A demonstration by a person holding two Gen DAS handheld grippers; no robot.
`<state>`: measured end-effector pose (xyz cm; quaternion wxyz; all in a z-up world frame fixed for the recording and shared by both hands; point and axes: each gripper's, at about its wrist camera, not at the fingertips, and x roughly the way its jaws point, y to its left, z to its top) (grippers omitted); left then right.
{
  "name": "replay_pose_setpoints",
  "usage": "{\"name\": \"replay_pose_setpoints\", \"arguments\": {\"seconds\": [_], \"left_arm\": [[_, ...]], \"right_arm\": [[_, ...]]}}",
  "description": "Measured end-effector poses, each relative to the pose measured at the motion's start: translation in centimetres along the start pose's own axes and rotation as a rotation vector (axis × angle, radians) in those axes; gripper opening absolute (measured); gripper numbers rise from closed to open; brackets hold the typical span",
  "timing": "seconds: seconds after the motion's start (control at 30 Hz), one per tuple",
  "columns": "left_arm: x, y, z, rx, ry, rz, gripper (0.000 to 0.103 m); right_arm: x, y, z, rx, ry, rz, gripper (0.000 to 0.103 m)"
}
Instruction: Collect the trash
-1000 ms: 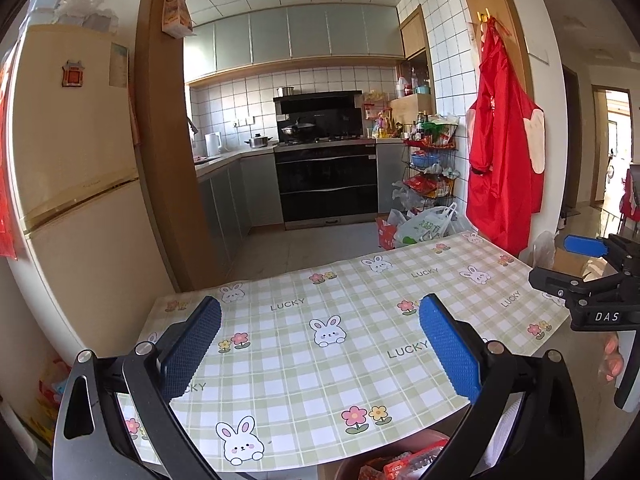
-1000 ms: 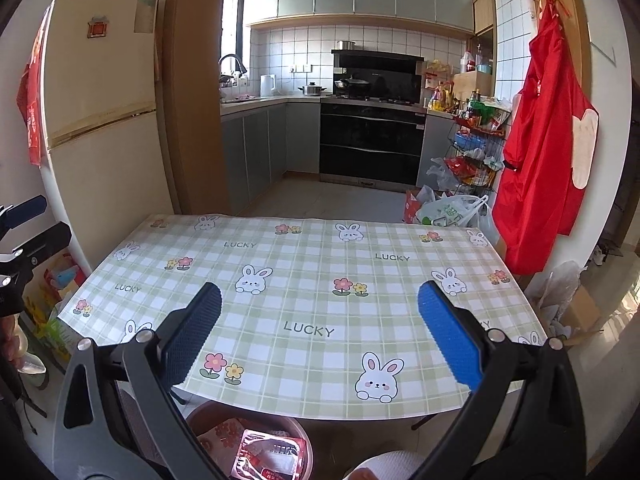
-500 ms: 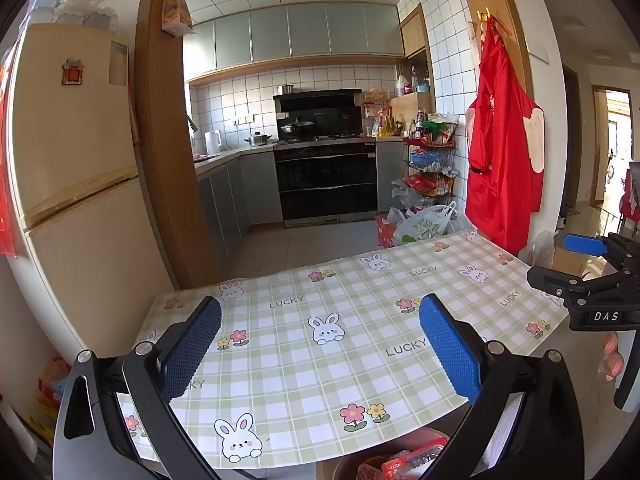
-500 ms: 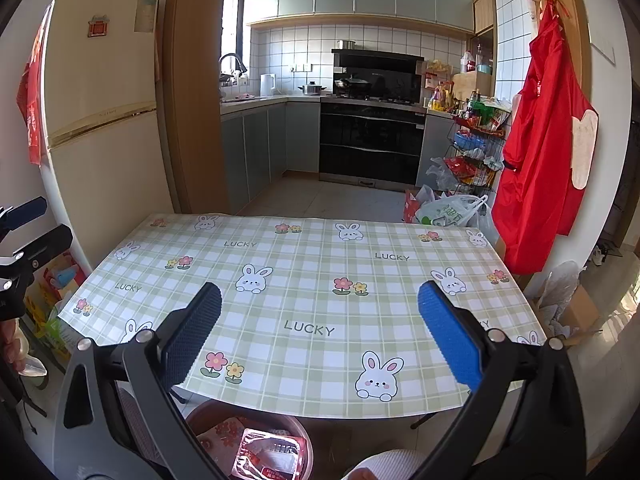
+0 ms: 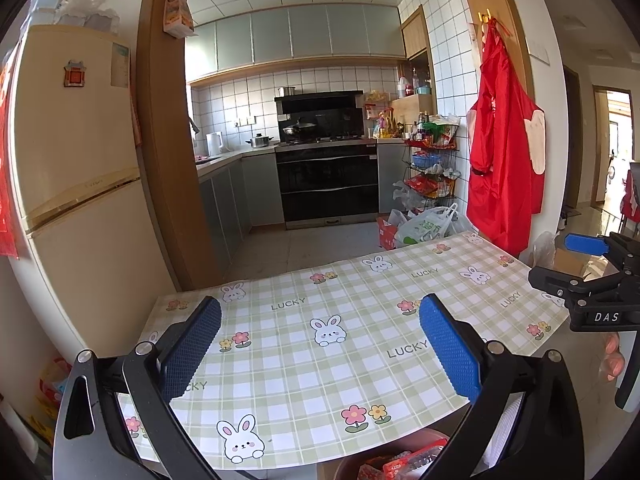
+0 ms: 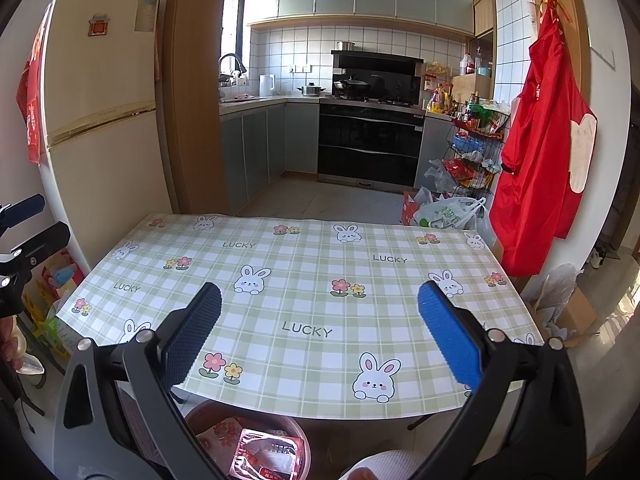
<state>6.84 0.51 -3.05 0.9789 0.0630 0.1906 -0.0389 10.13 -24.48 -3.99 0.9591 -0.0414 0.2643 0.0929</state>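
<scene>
Below the near bench edge sits a round reddish bin (image 6: 248,446), holding crumpled red-and-white wrappers (image 6: 266,456); the left view shows its rim too. Both tools hover above the bench (image 6: 312,292) with jaws spread wide and nothing between them: the left tool (image 5: 320,344) and the right tool (image 6: 320,340). The bench wears a green checked cloth with rabbits, flowers and "LUCKY" print. Beyond it stand a cream fridge (image 6: 100,120), a black oven (image 6: 370,144), a wire rack (image 6: 474,152), a plastic bag (image 6: 450,214) and a hanging red apron (image 6: 540,152).
</scene>
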Motion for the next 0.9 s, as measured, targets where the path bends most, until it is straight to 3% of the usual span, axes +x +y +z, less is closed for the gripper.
{"name": "replay_pose_setpoints", "arguments": {"seconds": [0.9], "left_arm": [[-0.08,0.43,0.53,-0.003,0.007,-0.002,0.097]], "right_arm": [[-0.12,-0.10,0.53,-0.004,0.004,-0.015,0.097]]}}
